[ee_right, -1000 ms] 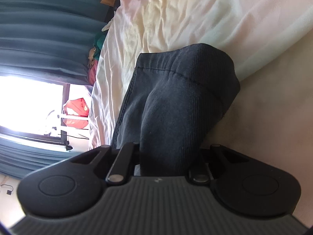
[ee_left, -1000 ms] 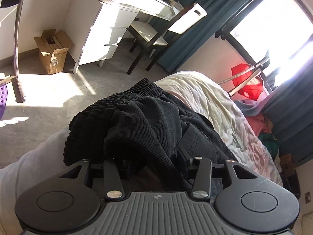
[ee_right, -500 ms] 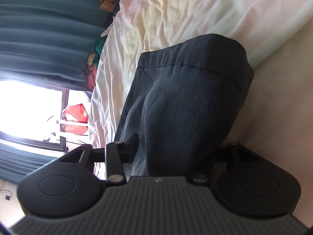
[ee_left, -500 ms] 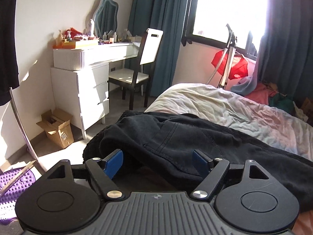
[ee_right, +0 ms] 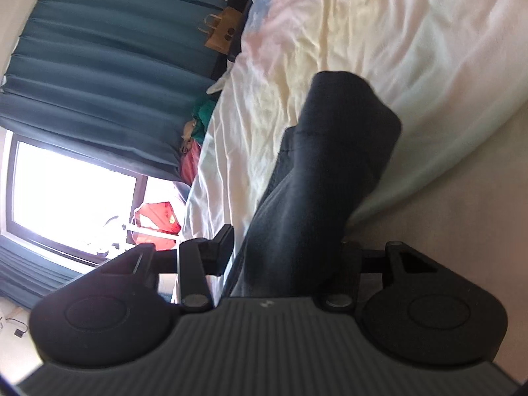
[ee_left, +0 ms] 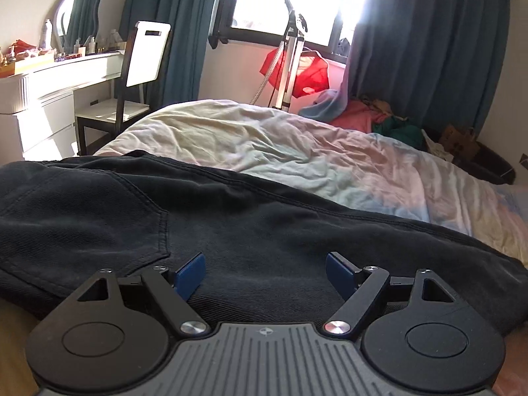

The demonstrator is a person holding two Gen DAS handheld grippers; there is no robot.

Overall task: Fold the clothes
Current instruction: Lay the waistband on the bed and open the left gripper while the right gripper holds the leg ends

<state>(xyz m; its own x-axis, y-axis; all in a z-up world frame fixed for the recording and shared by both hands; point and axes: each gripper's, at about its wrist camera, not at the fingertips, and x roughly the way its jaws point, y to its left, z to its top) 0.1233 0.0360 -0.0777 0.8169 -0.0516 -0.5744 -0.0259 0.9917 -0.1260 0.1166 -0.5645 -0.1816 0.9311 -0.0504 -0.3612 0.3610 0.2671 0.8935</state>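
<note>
Lying spread across the near edge of the bed, the black trousers stretch over the pale rumpled cover, and the left hand-held gripper hangs just above the cloth with its blue-padded fingers set wide apart and nothing between them. The right hand-held gripper is turned on its side, a dark length of the trousers running up between its fingers toward the bedcover; the fingers look parted, though the fabric hides the far one, so whether it has any grip I cannot tell.
</note>
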